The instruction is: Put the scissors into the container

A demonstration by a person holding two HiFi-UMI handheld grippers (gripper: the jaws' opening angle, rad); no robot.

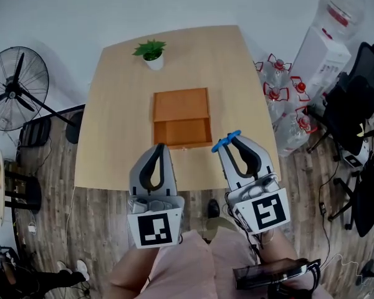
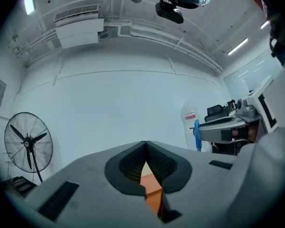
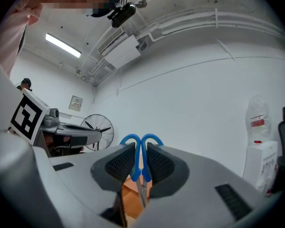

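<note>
Nearest the person, the left gripper point(image 1: 160, 147) hangs with its jaws pressed together on nothing, while the right gripper point(image 1: 234, 142) clamps the blue-handled scissors point(image 1: 221, 144) above the table's point(image 1: 112, 136) front edge. Just beyond lies the orange container point(image 1: 182, 118), then a potted plant point(image 1: 151, 50).

a light wooden table point(image 1: 112, 123) with rounded corners stands on a plank floor, its top pale and smooth. two things lie on it. a small potted plant point(image 1: 151, 53), green leaves in a white pot, sits upright near the far edge, left of the middle. an orange-brown wooden container point(image 1: 181, 118) rests flat at the centre, well apart from the plant; its far half shows a flat panel, its near half a shallow open tray close to the near edge.
</note>
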